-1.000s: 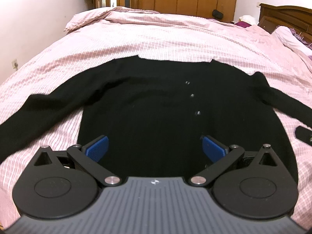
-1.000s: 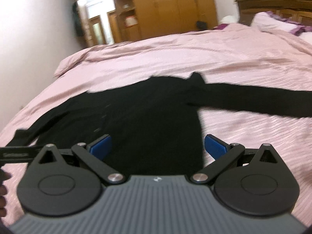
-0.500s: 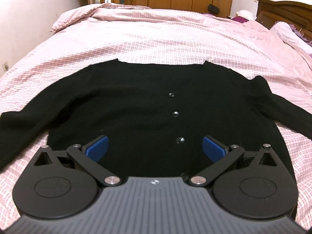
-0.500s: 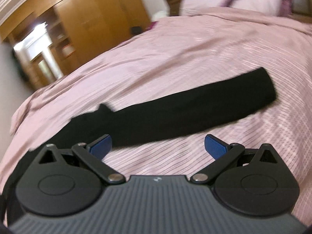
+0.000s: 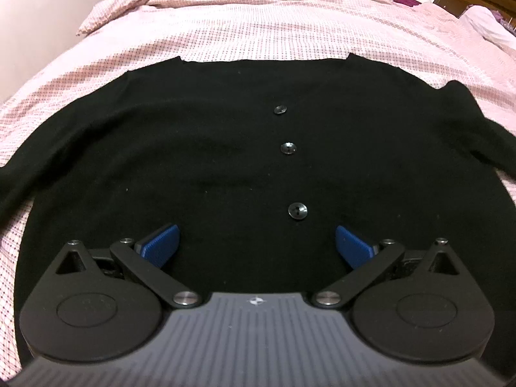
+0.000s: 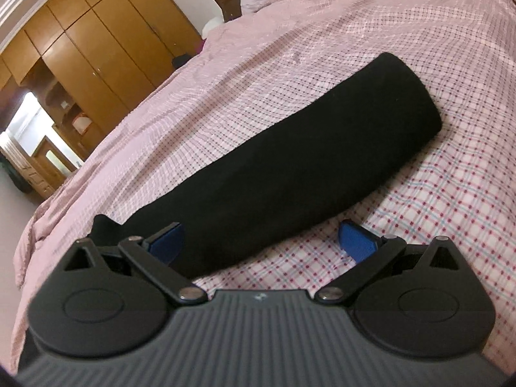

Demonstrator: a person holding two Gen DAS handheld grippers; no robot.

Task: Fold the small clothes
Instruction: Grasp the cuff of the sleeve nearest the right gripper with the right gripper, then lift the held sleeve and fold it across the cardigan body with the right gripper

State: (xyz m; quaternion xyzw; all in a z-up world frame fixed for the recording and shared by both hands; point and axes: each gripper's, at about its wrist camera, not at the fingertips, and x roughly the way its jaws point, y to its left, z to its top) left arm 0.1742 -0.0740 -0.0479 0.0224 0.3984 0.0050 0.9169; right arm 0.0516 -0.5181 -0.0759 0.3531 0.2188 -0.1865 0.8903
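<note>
A black cardigan (image 5: pixel 200 167) is spread flat, front upward, across the pink checked bedcover (image 5: pixel 258 22), its body lying near the edge of the bed closest to the cameras and its neckline turned toward the far side. Three buttons (image 5: pixel 288 148) are seen in a line down its middle, so the front appears to be closed and smoothed, presumably so that folds can be made on a flat, even panel.

The left gripper (image 5: pixel 256 246) is held low over the hem part of the body, its blue pads (image 5: pixel 158 245) set wide apart with nothing between them (whether the cloth is touched cannot be told from this view). It is judged to be placed there either to pin the body down or to wait while the other side is worked.

The right gripper (image 6: pixel 261 242) is likewise spread wide and empty. It is aimed at the right sleeve (image 6: pixel 306 161), which is stretched straight out from the body toward the right-hand edge of the bed, its cuff (image 6: pixel 416 100) lying flat and clear of the headboard end. One pad (image 6: pixel 167 245) is seen over the dark cloth and the other over the bedcover, so the sleeve's near edge lies between them. The sleeve seems to have been laid out this way so that it can be picked up cleanly and carried across the body; that fold is not yet begun.
</note>
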